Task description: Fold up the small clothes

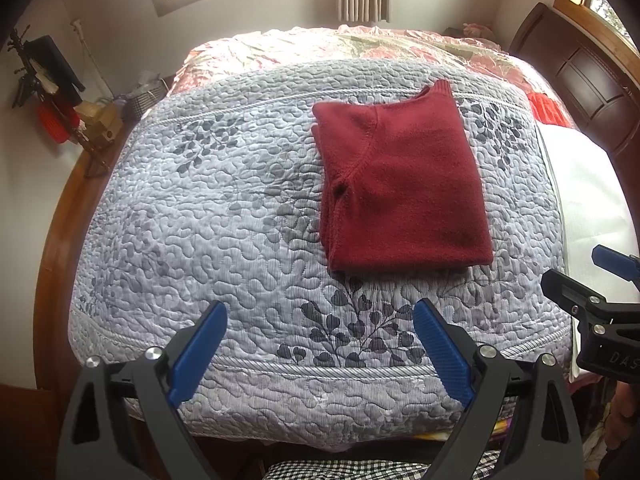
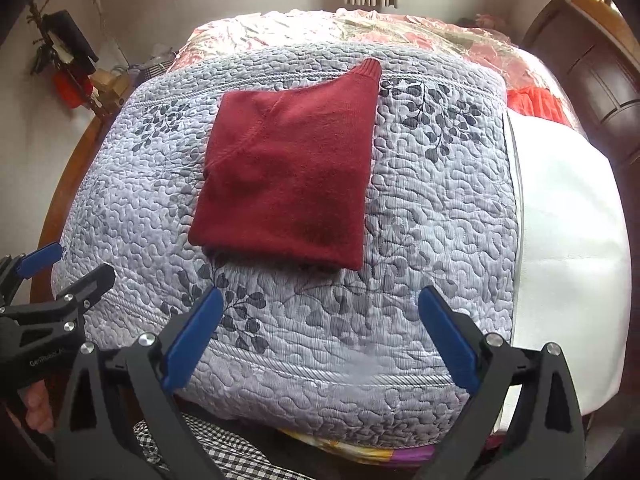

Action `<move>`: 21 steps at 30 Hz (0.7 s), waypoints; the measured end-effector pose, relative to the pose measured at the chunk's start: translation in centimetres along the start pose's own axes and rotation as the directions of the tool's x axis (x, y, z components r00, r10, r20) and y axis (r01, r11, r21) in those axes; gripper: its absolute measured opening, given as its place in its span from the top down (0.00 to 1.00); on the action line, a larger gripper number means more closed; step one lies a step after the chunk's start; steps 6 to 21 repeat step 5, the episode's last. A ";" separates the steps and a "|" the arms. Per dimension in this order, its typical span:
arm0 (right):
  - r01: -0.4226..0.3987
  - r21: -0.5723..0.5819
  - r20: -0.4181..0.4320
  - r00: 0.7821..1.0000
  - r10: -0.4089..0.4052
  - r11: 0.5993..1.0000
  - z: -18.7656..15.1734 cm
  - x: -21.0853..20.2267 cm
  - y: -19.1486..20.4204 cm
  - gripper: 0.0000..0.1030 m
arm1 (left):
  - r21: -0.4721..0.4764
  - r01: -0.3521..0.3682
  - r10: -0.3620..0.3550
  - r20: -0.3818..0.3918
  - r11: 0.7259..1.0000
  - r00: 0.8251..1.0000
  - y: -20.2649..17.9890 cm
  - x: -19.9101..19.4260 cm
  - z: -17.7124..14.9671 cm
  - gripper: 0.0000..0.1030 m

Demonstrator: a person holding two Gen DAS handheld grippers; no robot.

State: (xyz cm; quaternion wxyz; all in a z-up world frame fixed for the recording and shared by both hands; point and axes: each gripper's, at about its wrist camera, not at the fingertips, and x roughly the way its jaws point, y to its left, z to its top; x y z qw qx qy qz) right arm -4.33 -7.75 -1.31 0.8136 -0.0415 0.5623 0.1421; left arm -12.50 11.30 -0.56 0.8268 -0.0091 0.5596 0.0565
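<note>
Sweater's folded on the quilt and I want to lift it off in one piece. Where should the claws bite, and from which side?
Take the red sweater by its near edge, where the folded layers stack. Come in low from the near side over the quilt, left claw at the near-left corner, right claw at the near-right. Both are open. The far end carries a ribbed cuff sticking out, likely to slip loose.

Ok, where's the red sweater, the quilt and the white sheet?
Sweater (image 1: 404, 188), left wrist view, middle of the folded top layer.
Quilt (image 1: 208, 216), left wrist view, bare patch left of the sweater.
Sheet (image 2: 568, 232), right wrist view, flat part right of the quilt.
</note>
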 end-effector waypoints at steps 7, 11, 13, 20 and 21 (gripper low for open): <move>0.003 -0.001 -0.006 1.000 -0.003 1.000 0.0 0.1 -0.1 0.05 | 0.000 -0.002 0.002 0.001 1.000 1.000 -0.1 0.0 0.0 0.08; 0.003 -0.001 -0.006 1.000 -0.003 1.000 0.0 0.1 -0.1 0.05 | 0.000 -0.002 0.002 0.001 1.000 1.000 -0.1 0.0 0.0 0.08; 0.003 -0.001 -0.006 1.000 -0.003 1.000 0.0 0.1 -0.1 0.05 | 0.000 -0.002 0.002 0.001 1.000 1.000 -0.1 0.0 0.0 0.08; 0.003 -0.001 -0.006 1.000 -0.003 1.000 0.0 0.1 -0.1 0.05 | 0.000 -0.002 0.002 0.001 1.000 1.000 -0.1 0.0 0.0 0.08; 0.003 -0.001 -0.006 1.000 -0.003 1.000 0.0 0.1 -0.1 0.05 | 0.000 -0.002 0.002 0.001 1.000 1.000 -0.1 0.0 0.0 0.08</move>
